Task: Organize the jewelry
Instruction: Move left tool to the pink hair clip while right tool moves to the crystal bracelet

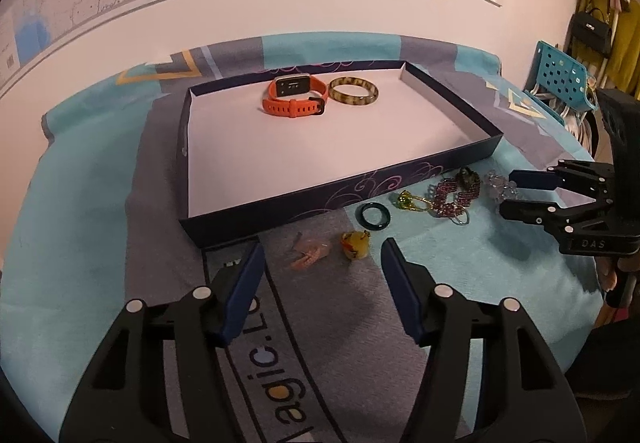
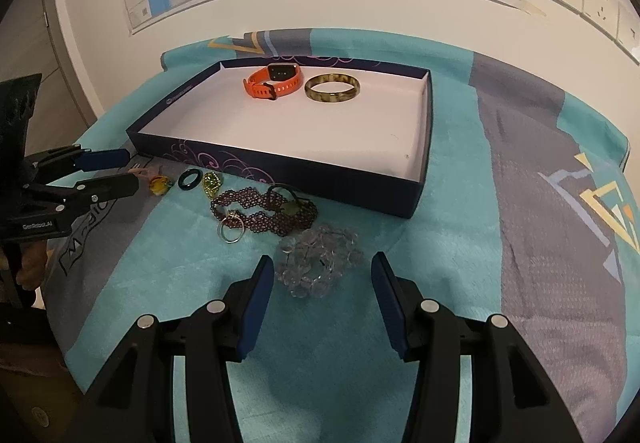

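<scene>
A shallow dark blue box (image 1: 304, 199) (image 2: 424, 147) with a white floor holds an orange watch (image 1: 294, 99) (image 2: 272, 83) and an amber bangle (image 1: 354, 92) (image 2: 332, 87). On the cloth in front of it lie a pink piece (image 1: 308, 255), a yellow pendant (image 1: 354, 245) (image 2: 160, 185), a dark green ring (image 1: 375, 217) (image 2: 189, 179), a maroon beaded bracelet (image 1: 454, 195) (image 2: 264, 213) and a clear bead bracelet (image 1: 498, 185) (image 2: 316, 263). My left gripper (image 1: 322, 247) (image 2: 132, 170) stands open just short of the pink piece and pendant. My right gripper (image 2: 322, 259) (image 1: 509, 193) is open, its tips on either side of the clear bracelet without pressing it.
A yellow-green trinket (image 1: 408, 200) (image 2: 211, 183) and a silver ring (image 2: 232, 231) lie among the loose pieces. A teal and grey cloth (image 2: 460, 251) covers the table. A map hangs on the back wall (image 2: 320, 3). A blue perforated basket (image 1: 560, 77) stands at the right.
</scene>
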Demonstrator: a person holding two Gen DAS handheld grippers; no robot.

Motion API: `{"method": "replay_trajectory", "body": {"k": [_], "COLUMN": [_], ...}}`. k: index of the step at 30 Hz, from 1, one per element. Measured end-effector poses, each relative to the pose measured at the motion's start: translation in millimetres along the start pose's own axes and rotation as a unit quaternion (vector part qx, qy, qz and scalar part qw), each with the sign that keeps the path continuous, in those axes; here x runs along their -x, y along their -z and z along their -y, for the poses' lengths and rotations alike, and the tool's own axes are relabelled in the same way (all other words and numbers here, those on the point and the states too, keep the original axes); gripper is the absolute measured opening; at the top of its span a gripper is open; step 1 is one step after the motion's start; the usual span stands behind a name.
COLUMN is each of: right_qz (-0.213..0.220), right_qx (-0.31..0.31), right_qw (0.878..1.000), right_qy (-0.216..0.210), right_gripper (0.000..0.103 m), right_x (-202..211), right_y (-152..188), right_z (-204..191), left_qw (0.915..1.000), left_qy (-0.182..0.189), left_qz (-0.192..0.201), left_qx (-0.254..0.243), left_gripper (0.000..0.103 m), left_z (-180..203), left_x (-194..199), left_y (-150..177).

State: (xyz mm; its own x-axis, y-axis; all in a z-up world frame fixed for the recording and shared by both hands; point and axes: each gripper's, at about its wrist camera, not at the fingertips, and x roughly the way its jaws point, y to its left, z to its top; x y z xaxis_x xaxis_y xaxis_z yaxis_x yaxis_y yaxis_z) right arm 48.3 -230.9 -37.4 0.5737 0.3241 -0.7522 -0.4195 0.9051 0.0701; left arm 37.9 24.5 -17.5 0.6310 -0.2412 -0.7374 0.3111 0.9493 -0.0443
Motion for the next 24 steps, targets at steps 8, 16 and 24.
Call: {"method": "replay_trajectory", "body": {"k": [8,16,24], "right_qz": [-0.001,-0.001,0.007], "right_qx": [-0.004,-0.012,-0.016], "right_qw": [1.0,1.0,1.0], "right_qy": [0.003,0.007,0.007], "right_gripper": [0.048,0.039,0.035], "right_x": [-4,-5,-1], "right_y": [-3,-5,-6], "right_z": [0,4,5], "left_qw": [0.9998,0.9994,0.9994], "left_qy": [0.002,0.004,-0.004], "left_qz": [-0.018,-0.028,-0.032], "left_qx": [0.012,0.021,0.012], "left_gripper": [0.044,0.034,0.03], "left_z": [-5,-8,-4], "left_x": [-8,-16,-21], "left_y": [3,2,-1]}}
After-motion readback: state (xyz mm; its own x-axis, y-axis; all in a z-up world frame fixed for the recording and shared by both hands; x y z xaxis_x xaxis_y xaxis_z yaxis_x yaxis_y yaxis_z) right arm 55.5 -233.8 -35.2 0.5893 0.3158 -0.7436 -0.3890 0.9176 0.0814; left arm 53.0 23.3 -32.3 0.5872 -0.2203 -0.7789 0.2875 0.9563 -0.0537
